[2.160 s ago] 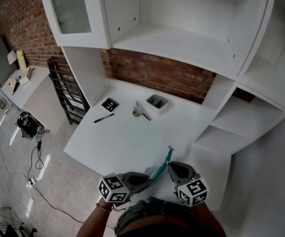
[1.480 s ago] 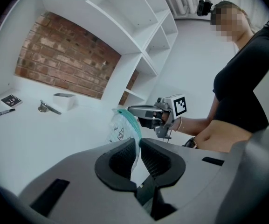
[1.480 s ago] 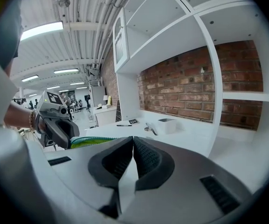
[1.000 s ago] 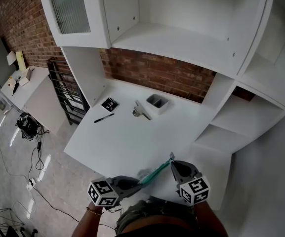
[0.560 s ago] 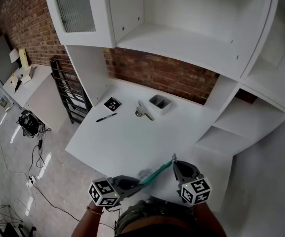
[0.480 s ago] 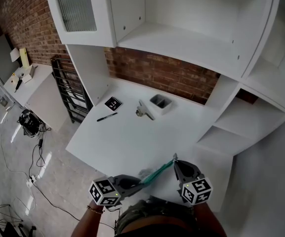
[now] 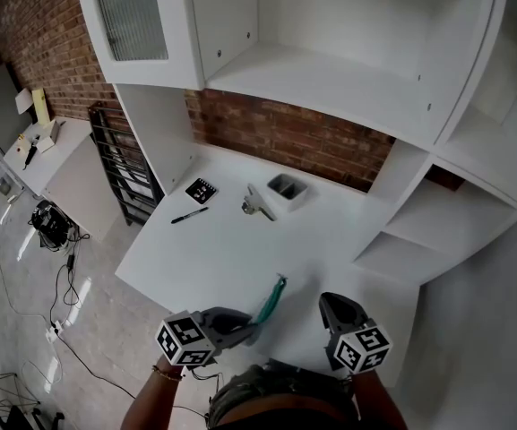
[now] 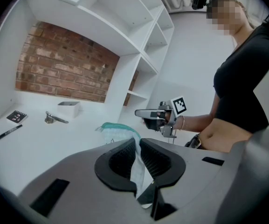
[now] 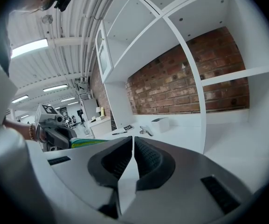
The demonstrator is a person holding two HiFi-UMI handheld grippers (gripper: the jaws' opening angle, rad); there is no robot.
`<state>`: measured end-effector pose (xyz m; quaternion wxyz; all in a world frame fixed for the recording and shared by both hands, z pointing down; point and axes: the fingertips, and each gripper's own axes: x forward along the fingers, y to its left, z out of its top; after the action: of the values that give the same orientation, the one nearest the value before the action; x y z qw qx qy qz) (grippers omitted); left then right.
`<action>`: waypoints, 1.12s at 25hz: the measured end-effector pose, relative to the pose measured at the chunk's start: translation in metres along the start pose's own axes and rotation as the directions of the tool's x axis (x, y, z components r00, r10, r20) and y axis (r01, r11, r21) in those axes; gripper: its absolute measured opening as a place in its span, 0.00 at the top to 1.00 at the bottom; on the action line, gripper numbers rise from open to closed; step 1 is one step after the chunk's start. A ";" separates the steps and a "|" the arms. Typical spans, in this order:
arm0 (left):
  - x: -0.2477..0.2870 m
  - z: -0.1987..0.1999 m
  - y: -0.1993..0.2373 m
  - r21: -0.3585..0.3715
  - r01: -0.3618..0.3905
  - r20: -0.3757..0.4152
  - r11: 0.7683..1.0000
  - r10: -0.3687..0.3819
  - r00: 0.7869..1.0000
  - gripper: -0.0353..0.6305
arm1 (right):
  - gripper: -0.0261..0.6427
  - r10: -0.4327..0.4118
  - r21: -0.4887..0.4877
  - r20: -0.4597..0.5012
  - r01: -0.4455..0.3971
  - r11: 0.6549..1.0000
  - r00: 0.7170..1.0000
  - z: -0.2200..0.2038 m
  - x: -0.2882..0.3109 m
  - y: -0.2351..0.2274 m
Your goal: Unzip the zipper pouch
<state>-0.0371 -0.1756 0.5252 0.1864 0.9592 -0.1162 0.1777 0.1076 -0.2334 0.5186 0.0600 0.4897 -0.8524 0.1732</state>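
Note:
The teal and white zipper pouch [image 7: 270, 303] sticks up over the near edge of the white desk [image 7: 231, 258]. My left gripper [image 7: 249, 327] is shut on its lower end. In the left gripper view the pouch's fabric [image 8: 118, 133] is pinched between the pads of the left gripper [image 8: 137, 146]. My right gripper [image 7: 330, 301] hovers to the right of the pouch, apart from it. Its jaws are shut with nothing between them in the right gripper view [image 9: 133, 143], where the pouch [image 9: 90, 143] shows at the left.
At the desk's far side lie a black pen [image 7: 189, 214], a black marker card [image 7: 201, 189], a metal clip-like object [image 7: 256, 204] and a small white tray [image 7: 286, 186]. White shelves rise above and to the right. A person's torso [image 8: 246, 92] fills the left gripper view's right.
The pouch was stretched between both grippers; now only the left one holds it, and its free end has swung left and up. The right gripper stands clear of it.

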 end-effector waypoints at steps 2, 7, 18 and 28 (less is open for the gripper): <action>-0.003 0.003 0.012 0.019 -0.030 -0.010 0.999 0.030 0.999 0.90 | 0.94 -0.001 0.005 -0.010 0.002 1.000 1.000 -0.004 0.000 -0.001; -0.005 0.012 0.044 0.042 -0.093 -0.020 0.995 0.094 0.995 0.90 | 0.94 -0.020 0.054 -0.002 0.020 0.998 1.000 -0.004 0.000 -0.011; -0.015 0.035 0.138 0.084 -0.255 -0.051 0.963 0.260 0.964 0.90 | 0.94 -0.031 0.098 -0.021 0.033 0.995 0.999 -0.005 0.006 -0.024; -0.017 0.062 0.229 0.110 -0.358 -0.055 0.927 0.365 0.929 0.90 | 0.94 -0.062 0.097 -0.053 0.067 0.993 0.997 -0.009 0.008 -0.045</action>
<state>-0.1007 -0.4048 0.5374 0.1074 0.9220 -0.2753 0.2501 0.1418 -0.2572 0.5401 0.0623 0.5151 -0.8247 0.2252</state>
